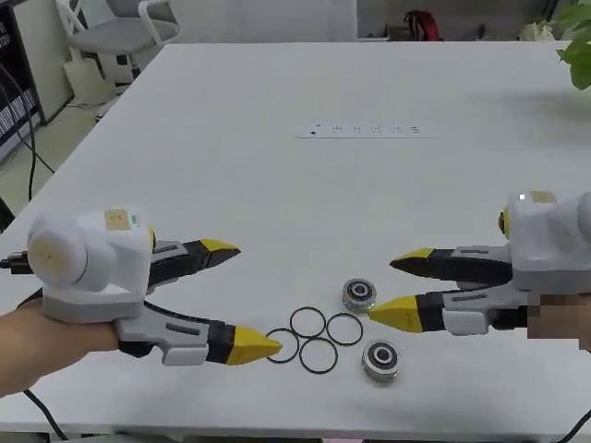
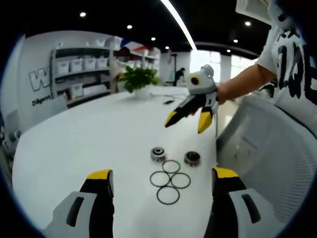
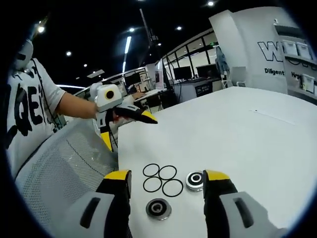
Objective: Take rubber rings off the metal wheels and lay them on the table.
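Several black rubber rings [image 1: 312,339] lie flat in a cluster near the front edge of the white table [image 1: 277,185]. Two metal wheels rest beside them, one [image 1: 358,294] just behind the cluster and one [image 1: 379,359] to its right. My left gripper [image 1: 242,295] hovers left of the rings, open and holding nothing. Facing it from the right, my right gripper [image 1: 388,288] is open too, its lower tip close to the rear wheel. In the left gripper view the rings [image 2: 168,180] and wheels [image 2: 158,153] [image 2: 192,158] lie ahead of the jaws. The right gripper view shows the rings [image 3: 162,179] and wheels [image 3: 195,180] [image 3: 158,208].
A white strip with small dark marks [image 1: 365,130] lies mid-table. A white chair [image 1: 111,37] stands beyond the far left corner and a plant [image 1: 577,46] at the far right. A grey mesh chair [image 3: 59,168] sits at the table's near edge.
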A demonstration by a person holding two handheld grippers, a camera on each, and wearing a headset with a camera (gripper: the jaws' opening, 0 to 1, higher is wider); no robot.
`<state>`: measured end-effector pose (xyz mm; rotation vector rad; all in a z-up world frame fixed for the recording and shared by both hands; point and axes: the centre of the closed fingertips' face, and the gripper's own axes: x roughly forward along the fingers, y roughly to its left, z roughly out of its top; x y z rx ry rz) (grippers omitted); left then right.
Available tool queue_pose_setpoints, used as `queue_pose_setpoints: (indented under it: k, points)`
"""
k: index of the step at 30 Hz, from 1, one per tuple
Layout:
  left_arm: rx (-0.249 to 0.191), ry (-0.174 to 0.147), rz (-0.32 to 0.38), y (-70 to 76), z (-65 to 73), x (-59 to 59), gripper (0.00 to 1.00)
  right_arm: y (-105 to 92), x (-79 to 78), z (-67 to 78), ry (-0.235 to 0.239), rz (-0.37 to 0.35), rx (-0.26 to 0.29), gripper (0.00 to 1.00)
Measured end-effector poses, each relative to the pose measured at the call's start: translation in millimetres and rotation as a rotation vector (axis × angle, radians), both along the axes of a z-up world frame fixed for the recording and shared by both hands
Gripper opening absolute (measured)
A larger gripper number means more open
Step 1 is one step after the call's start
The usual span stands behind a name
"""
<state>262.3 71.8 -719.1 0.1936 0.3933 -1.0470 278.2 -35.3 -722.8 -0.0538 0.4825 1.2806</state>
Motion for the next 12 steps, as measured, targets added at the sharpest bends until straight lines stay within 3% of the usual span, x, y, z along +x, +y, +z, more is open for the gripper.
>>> queue_pose_setpoints:
  k: [3, 6, 12]
  points:
    - [0.003, 0.0, -0.003, -0.6, -0.3, -0.1, 0.83, -3.8, -2.3, 0.1, -0.014, 0.007, -0.008, 0.59]
    - [0.003, 0.001, -0.004, -0.8, -0.4, -0.3, 0.83, -10.3, -2.5, -1.8, -0.058, 0.007, -0.035, 0.66]
    - [0.011, 0.002, -0.005, 0.3, -2.7, -2.0, 0.84, -22.4, -6.0, -9.1, -0.085, 0.013, -0.074, 0.73]
